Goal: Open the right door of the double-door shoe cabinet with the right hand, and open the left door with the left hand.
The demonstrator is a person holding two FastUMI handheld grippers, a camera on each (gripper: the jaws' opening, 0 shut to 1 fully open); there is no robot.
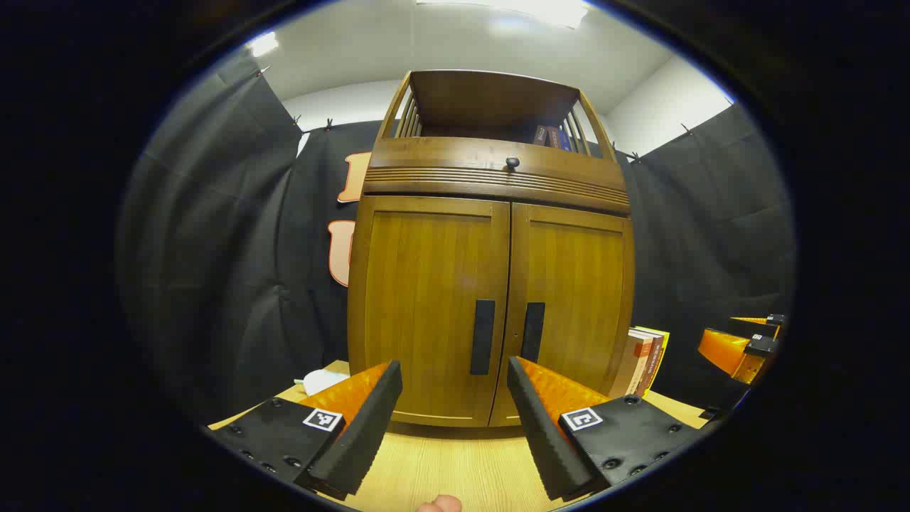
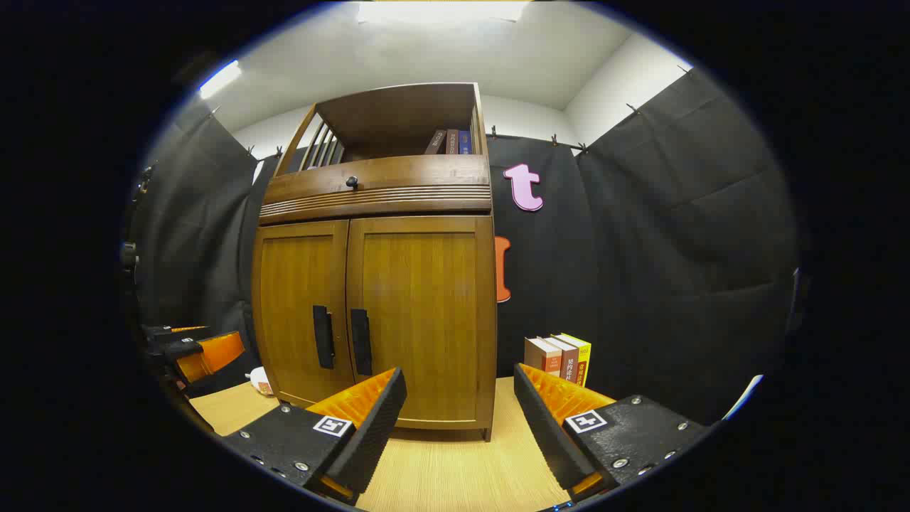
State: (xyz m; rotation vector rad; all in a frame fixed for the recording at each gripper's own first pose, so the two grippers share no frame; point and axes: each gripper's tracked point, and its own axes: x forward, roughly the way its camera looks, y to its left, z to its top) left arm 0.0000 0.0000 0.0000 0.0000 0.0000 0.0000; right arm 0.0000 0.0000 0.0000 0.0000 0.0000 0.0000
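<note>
Left hand-held gripper [image 1: 455, 419] spread before shoe cabinet [image 1: 490, 284], doors closed, tabletop [image 1: 455, 462] between

One shoe cabinet [image 1: 490, 284] with two doors, two handles, one knob [image 1: 512, 163]; three standing books [image 2: 559, 359].

"What can't you make out from where you hold them?"

"My right gripper [image 1: 746, 348], seen far off in the left gripper view, is cut by the edge, so I can't tell how its fingers stand. Same for my left gripper [image 2: 195, 352] at the rim of the right gripper view."

"And on the table [image 1: 455, 462]?"

"A white thing [image 1: 323, 380] beside the shoe cabinet [image 1: 490, 284] is half hidden behind my finger; I can't name it. The books [image 1: 643, 363] on the other side are partly behind the cabinet."

"Up top?"

"The spines on the upper shelf [image 2: 448, 142] are too small to tell apart."
</note>
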